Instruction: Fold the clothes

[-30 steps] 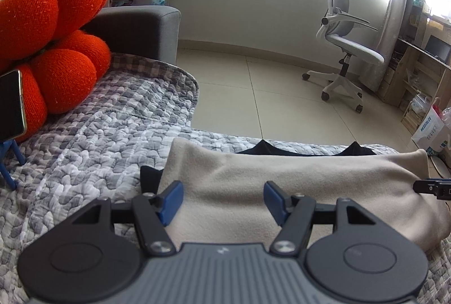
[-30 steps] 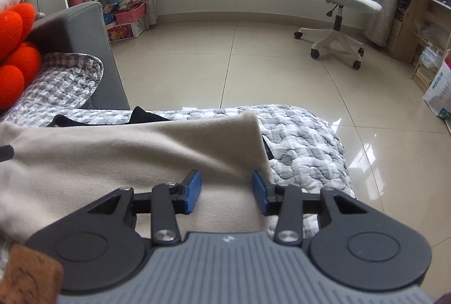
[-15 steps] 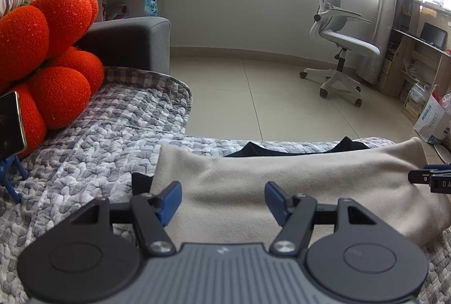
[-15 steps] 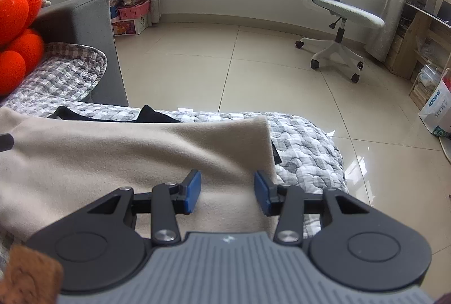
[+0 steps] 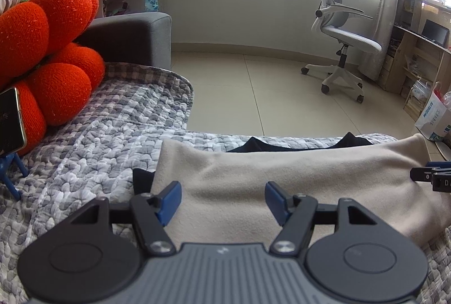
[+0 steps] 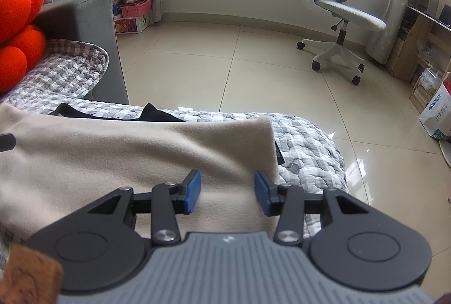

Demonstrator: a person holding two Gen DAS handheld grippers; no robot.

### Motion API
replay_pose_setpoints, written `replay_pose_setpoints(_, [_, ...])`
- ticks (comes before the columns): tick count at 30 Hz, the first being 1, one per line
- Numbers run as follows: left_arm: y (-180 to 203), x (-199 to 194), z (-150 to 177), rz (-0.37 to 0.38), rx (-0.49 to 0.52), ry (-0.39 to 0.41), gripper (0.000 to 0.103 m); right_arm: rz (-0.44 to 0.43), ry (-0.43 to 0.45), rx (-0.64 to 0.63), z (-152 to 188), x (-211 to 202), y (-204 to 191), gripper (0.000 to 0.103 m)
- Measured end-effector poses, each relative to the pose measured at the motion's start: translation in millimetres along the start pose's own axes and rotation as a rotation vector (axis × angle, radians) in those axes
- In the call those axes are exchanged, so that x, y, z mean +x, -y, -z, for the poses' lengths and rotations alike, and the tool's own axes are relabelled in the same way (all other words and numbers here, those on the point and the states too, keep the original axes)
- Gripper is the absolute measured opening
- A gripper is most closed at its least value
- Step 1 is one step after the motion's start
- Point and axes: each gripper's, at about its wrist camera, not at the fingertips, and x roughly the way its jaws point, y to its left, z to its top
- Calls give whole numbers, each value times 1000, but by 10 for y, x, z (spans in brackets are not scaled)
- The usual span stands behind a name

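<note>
My left gripper (image 5: 222,201) hangs spread over the near-left part of the beige garment (image 5: 282,177), nothing pinched. The cloth lies folded across the quilt (image 5: 98,140): soft, light, fleecy, likely to sag, so I'd take its corners. My right gripper (image 6: 227,192) gapes too, near the right edge.

A beige fleece garment (image 5: 296,180) lies folded into a long, flat band across the near edge of a grey-and-white quilted sofa cover (image 5: 107,140). Its folded upper edge runs side to side; the right end (image 6: 253,140) stops short of the cover's rounded corner. A black garment (image 5: 298,144) lies beneath, its two points showing past the beige edge.
</note>
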Motion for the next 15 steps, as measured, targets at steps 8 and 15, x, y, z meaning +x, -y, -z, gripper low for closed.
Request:
replay_pose_setpoints(8, [1,-8,-9,1,-3,-1,67,3,-2,-7,-2,14,-24,47])
replay_pose_setpoints(15, [15,32,26,40,-26,-12,71,-1,-6,-1,3,24,-22,48])
